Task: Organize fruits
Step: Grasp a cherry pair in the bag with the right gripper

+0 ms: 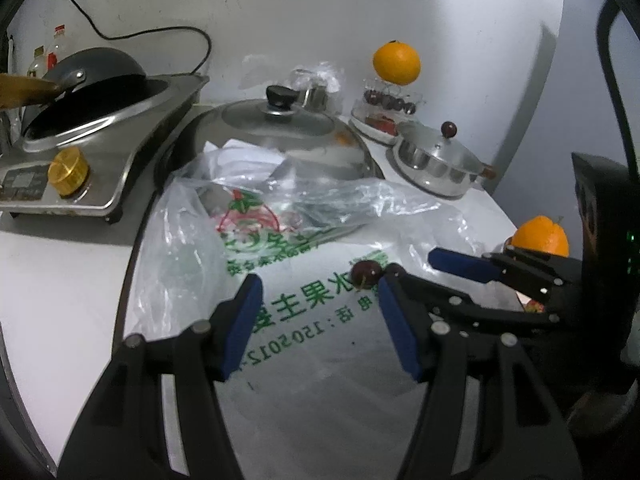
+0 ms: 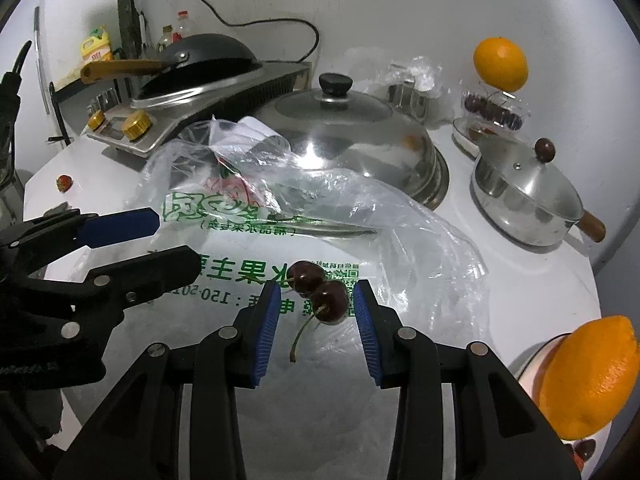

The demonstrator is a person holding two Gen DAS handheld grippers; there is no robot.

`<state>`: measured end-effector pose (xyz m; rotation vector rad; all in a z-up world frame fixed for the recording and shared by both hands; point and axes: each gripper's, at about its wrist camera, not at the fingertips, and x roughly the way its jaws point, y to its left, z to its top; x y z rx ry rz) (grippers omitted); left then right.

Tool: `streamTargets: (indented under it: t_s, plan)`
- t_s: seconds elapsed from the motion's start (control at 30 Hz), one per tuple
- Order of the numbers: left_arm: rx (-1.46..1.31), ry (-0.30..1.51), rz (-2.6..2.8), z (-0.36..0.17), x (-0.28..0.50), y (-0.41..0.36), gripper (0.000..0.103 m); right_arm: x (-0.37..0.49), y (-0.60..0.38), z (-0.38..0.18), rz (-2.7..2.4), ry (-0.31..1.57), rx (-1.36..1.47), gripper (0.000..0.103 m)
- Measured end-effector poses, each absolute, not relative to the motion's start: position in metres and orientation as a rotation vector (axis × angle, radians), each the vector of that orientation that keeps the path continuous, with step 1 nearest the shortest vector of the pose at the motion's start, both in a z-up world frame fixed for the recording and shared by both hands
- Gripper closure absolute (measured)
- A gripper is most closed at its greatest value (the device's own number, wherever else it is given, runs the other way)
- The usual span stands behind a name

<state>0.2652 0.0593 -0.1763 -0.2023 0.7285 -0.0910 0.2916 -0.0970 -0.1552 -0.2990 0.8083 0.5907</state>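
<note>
Right gripper (image 2: 316, 308), black frame with blue ribbed pads, angled steeply down at the round white table (image 2: 532, 300). Jaws partly apart, straddling the nearer of two dark red cherries (image 2: 320, 290); gaps show on both sides, pads not pressing, nothing held. The cherries lie touching each other on a clear plastic bag with green print (image 2: 280, 208) spread flat on the table, a stem trailing back toward the camera.

Left gripper (image 1: 316, 312) also pitched down over the same bag, jaws half spread, empty, only printed plastic between the pads. In the left wrist view the right gripper comes in from the right edge, one cherry at its tips. In the right wrist view the left gripper sits at the left edge, pointing across the bag.

Other fruit: one orange (image 2: 500, 64) on top of a clear tiered stand holding more cherries at the back; another orange (image 2: 592, 376) on a white plate at the near right edge; a small red strawberry (image 2: 64, 183) alone at the far left of the table.
</note>
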Motion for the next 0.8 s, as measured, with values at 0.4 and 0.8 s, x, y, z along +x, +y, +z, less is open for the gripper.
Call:
streamTargets:
  t_s: [0.4,0.8]
  plan:
    - [-0.212,0.760,-0.092,-0.188,0.283,0.061,0.041,0.312,-0.093,-0.179,0.576,0.896,-0.305,0.063]
    - [-0.149,0.762,-0.089,-0.188,0.291,0.050,0.041,0.314,-0.096,-0.183,0.583,0.900,-0.313,0.075]
